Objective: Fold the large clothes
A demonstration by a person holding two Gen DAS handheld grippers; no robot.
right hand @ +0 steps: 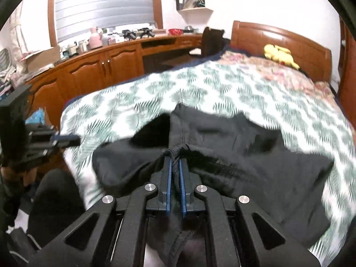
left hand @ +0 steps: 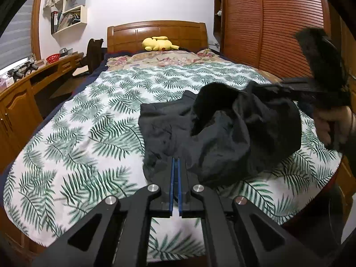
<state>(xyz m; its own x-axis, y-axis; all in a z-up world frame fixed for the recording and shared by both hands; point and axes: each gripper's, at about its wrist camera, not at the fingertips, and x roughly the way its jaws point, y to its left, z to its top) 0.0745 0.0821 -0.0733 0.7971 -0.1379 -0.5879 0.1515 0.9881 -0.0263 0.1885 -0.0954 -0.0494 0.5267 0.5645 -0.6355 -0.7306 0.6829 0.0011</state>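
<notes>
A large black garment (left hand: 222, 131) lies crumpled on the leaf-print bedspread (left hand: 89, 122) near the foot of the bed. My left gripper (left hand: 175, 162) is shut with nothing between its fingers, its tips over the garment's near edge. My right gripper (right hand: 175, 160) is shut on a bunched fold of the black garment (right hand: 222, 155) and lifts it off the bed. The right gripper also shows in the left wrist view (left hand: 296, 89), pulling up the garment's right side. The left gripper shows at the left of the right wrist view (right hand: 66, 141), beside the bed.
A yellow plush toy (left hand: 159, 43) lies by the wooden headboard (left hand: 155, 31). A wooden desk and cabinets (left hand: 22, 98) run along the left of the bed. A slatted wooden wardrobe (left hand: 267, 22) stands on the right. A floral quilt (left hand: 160, 59) covers the bed's far end.
</notes>
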